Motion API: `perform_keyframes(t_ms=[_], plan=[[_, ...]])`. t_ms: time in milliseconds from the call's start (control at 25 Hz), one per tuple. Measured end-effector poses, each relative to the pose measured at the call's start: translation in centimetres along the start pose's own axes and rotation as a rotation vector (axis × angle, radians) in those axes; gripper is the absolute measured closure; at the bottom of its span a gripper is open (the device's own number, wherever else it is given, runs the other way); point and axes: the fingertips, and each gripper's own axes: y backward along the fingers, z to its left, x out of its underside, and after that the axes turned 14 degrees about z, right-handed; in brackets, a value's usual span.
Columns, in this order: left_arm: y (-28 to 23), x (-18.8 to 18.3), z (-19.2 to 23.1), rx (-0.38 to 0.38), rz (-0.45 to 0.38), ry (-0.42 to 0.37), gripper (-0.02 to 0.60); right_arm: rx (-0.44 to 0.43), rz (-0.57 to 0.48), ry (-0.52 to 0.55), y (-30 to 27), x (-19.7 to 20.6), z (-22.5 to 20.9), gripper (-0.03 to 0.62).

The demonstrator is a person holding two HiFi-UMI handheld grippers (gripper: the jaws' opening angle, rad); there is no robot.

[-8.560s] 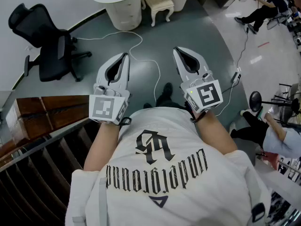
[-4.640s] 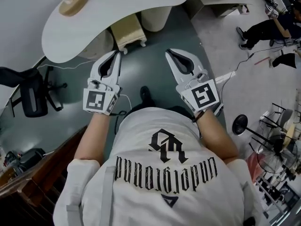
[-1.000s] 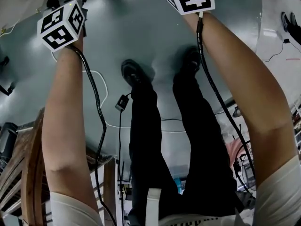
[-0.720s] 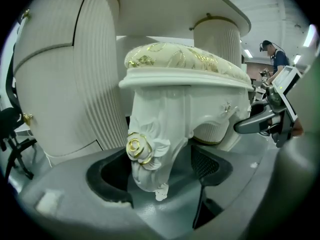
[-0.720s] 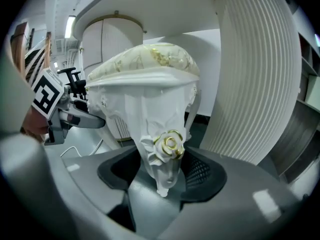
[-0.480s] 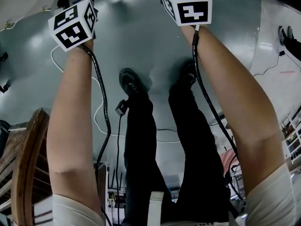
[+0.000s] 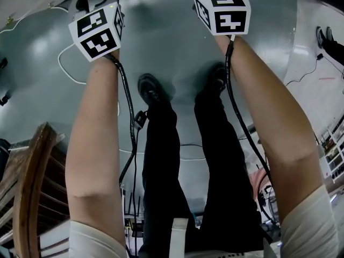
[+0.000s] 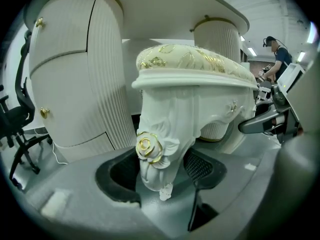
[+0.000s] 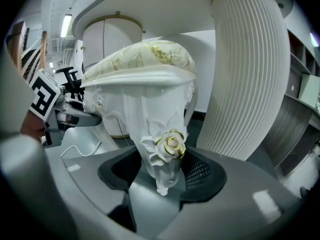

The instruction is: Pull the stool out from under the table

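The left gripper [image 8: 162, 176] and right gripper [image 9: 162, 171], their fingers just closing, are each clamping one leg of the stool [image 8: 190, 79], which is still standing under the table [image 8: 165, 14].

Wedged in: the stool [image 8: 190, 79] sits under the overhanging tabletop [image 8: 165, 9], with a fluted pedestal [image 8: 75, 79] close on its left and another [image 9: 250, 74] on its right. Open grey floor [image 7: 161, 31] lies toward the person's shoes, crossed only by a loose white cable [image 7: 59, 63].
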Motion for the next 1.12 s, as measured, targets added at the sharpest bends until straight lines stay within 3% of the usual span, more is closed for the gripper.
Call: perform_keyframes(t_ms=[240,520,760,1120], plan=[[2.6,3.0,0.4,0.031,-0.002,-0.008,0.314,0.021,0.009,0.000,1.9,2.2,2.9,0.353],[6.1,7.4,-0.4,0.051,0.052,-0.047,0.318,0.010,0.054,0.010,4.5,6.0,5.8,0.355],[9.6,12.1,-1.0,0.037,0.041,-0.011,0.318,-0.008,0.059,0.043,6.6,9.4,8.9,0.355],[14.8,18.5,-5.3,0.032,0.056,0.018,0.320,-0.038,0.067,0.077,11.5,15.9,11.1,0.355]])
